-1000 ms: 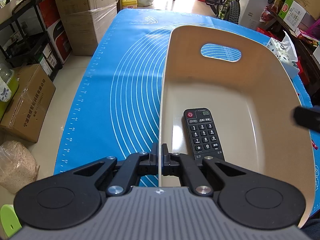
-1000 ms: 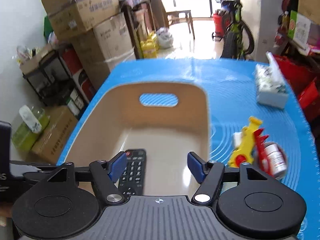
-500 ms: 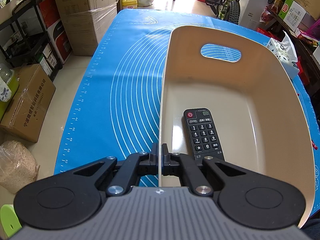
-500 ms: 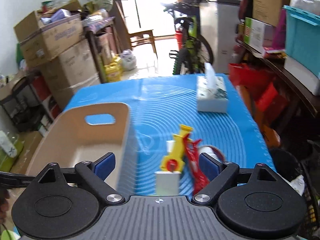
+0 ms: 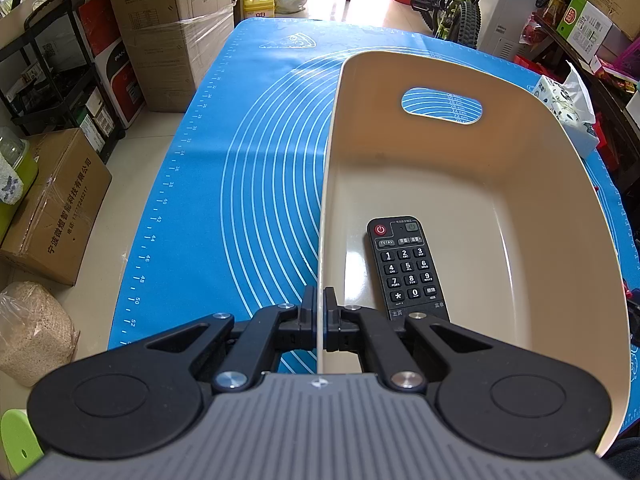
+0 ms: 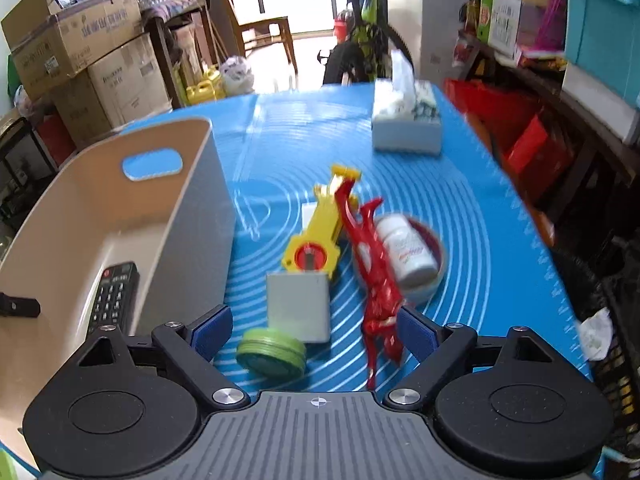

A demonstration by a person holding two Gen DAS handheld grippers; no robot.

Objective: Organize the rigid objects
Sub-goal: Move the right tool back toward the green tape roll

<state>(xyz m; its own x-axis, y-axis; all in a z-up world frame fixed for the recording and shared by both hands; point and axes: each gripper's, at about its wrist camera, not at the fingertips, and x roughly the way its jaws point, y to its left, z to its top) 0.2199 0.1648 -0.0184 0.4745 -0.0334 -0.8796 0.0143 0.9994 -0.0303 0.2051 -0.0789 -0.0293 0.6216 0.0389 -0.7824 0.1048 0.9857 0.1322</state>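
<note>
A beige bin [image 5: 500, 184] stands on the blue mat [image 5: 248, 168] with a black remote [image 5: 406, 266] lying inside. My left gripper [image 5: 319, 312] is shut on the bin's near left rim. In the right wrist view the bin [image 6: 120, 216] and the remote [image 6: 114, 296] are at the left. My right gripper [image 6: 314, 330] is open and empty above a pile on the mat: a green round tin [image 6: 271, 353], a grey box [image 6: 298, 306], a yellow toy [image 6: 320, 232], a red figure [image 6: 372, 264] and a white bottle [image 6: 404, 250] lying in a tape roll [image 6: 434, 272].
A tissue box [image 6: 406, 120] stands at the mat's far end. Cardboard boxes [image 5: 172, 28], shelves and a bicycle [image 6: 366, 36] surround the table. The mat's right edge [image 6: 560, 276] is near a black basket. The left gripper's finger [image 6: 18, 306] shows at the bin's near side.
My right gripper has swung right from over the bin to above the pile on the mat, still open. The left gripper and the bin have not moved.
</note>
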